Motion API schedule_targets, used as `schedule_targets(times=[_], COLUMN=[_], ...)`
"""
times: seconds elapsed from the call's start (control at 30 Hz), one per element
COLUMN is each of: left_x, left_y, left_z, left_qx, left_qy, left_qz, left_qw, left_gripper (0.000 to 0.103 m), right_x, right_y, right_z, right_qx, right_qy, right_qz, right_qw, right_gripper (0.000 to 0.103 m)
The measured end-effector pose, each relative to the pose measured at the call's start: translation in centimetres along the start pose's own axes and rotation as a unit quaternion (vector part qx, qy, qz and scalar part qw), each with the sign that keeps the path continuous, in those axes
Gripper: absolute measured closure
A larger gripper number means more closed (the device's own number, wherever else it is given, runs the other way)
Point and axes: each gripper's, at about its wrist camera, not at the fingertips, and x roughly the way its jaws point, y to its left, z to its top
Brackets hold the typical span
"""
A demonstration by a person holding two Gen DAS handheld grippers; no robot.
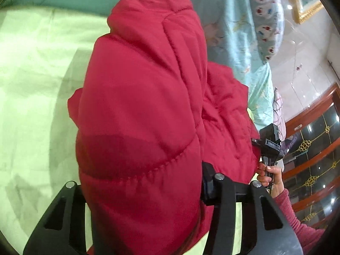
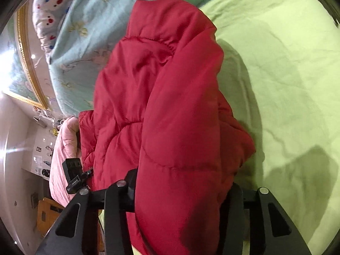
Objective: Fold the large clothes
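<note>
Red padded jacket [image 1: 144,110] lay bunched on the pale green sheet [image 1: 31,74], its thick folds clamped between the jaws of the left gripper [image 1: 146,201] and, further right beside the floral quilt [image 2: 85,31], likewise pinched by the right gripper [image 2: 180,193].

Quilted red jacket [image 1: 144,110] of smooth cloth with faint sheen. Matt, creased green bedsheet [image 1: 36,68]. Glossy lacquered wood cabinet [image 1: 314,148].
</note>
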Motion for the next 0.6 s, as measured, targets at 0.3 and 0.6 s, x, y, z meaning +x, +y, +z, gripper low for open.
schedule_targets(times=[0.3,0.6], left_x=[-3.7,-7.5], left_y=[-3.0,-4.0], left_z=[-3.3,-9.4], left_qx=[0.012,0.008], left_qy=[-0.012,-0.010], left_qz=[-0.006,-0.007], left_qw=[0.9998,0.9999], left_gripper=[0.056,0.056], right_x=[-2.5,-4.9], right_y=[4.0,5.8], right_z=[-3.7,-10.5], right_qx=[-0.034,-0.049], right_qy=[0.004,0.015], right_qz=[0.017,0.024], right_qw=[0.999,0.998], right_gripper=[0.061,0.061])
